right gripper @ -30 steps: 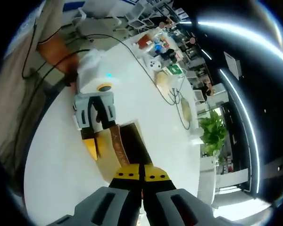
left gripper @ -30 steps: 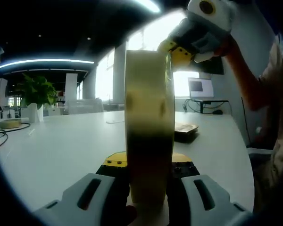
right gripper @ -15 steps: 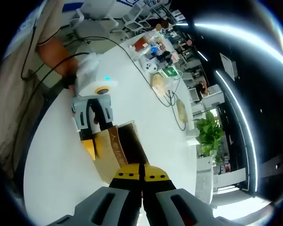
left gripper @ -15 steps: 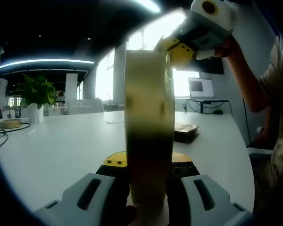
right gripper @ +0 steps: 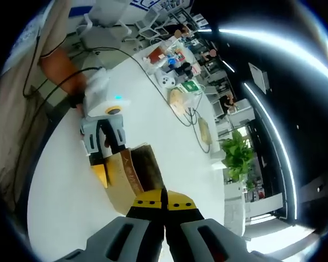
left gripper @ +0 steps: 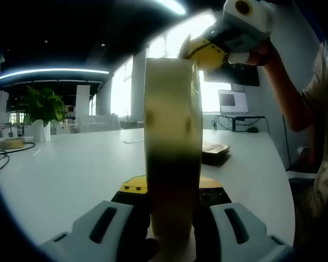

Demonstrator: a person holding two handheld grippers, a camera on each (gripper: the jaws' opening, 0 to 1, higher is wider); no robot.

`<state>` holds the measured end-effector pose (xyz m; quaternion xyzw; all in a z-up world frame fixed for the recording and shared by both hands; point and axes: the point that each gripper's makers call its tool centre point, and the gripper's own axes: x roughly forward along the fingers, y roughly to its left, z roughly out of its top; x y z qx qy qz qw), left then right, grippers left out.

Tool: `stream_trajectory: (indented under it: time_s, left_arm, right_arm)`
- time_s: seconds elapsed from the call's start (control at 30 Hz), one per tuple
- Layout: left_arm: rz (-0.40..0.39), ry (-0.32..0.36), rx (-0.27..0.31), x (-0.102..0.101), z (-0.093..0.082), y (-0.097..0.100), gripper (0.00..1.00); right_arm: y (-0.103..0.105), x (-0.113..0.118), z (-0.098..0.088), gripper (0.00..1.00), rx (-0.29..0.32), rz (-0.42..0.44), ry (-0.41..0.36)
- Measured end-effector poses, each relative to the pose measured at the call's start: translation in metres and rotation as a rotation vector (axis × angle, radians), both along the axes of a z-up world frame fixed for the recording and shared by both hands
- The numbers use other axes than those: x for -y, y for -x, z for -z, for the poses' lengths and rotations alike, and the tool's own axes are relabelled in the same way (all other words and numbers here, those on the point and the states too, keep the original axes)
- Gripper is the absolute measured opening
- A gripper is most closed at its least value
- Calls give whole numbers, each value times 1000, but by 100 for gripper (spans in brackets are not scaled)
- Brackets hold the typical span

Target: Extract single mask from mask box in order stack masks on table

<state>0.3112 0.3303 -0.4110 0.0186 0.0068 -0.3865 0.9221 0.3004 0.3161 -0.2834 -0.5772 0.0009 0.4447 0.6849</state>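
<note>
Right tongs [left gripper: 205, 54] have lifted above mask box [left gripper: 172, 147], left-clamped.

I count one mask box [left gripper: 173, 147] on one white table [left gripper: 71, 164], and two grippers of mine: my left gripper [left gripper: 172, 204] and my right gripper [right gripper: 164, 204]. One potted plant [left gripper: 42, 112] stands far off on the table. One dark flat object [left gripper: 215, 152] lies beyond the box. One monitor [left gripper: 233, 101] sits on a desk behind. One black cable [left gripper: 0, 158] trails at the table's edge. One curved ceiling light strip [left gripper: 49, 72] glows overhead.
</note>
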Motion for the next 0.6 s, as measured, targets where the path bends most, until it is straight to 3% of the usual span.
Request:
stream_trajectory:
  time_s: [0.27,0.6]
  left_arm:
    - [0,0,0,0,0,0,20]
    - [0,0,-1,0,0,0,20]
  right_arm:
    - [4,2,-5,0,5,-3,-11]
    - [6,6,-25,0,34,3,-56]
